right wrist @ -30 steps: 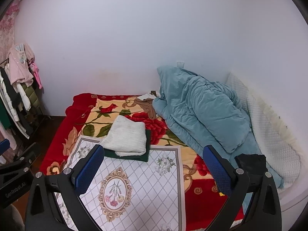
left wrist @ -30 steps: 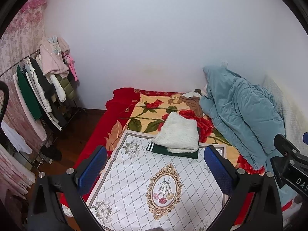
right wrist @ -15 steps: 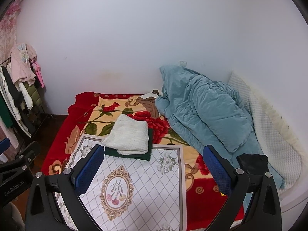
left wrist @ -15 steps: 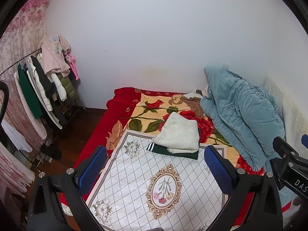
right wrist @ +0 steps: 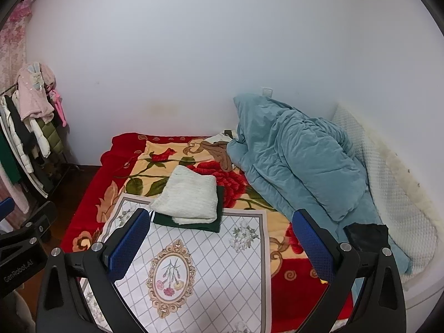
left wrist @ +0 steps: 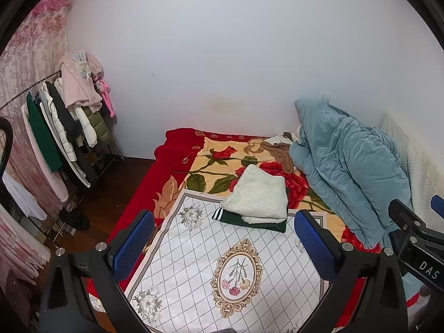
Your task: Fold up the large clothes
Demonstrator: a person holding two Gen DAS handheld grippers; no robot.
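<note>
Right wrist: "GenRobot.AI" left gripper (right wrist: 25,247).

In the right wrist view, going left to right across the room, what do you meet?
Clothes rack → white folded garment stacked on a dark green one → teal quilt → white textured pad along the wall. Both grippers, left and right, are open, holding nothing.

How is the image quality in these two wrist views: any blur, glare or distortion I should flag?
Left wrist view: sharp, even soft light, no glare; strong fisheye bend at the clothes rack, dark corners. Right wrist view: same flat light, folded white sweater in focus, wall curved by the lens, black vignette along the rim.
</note>
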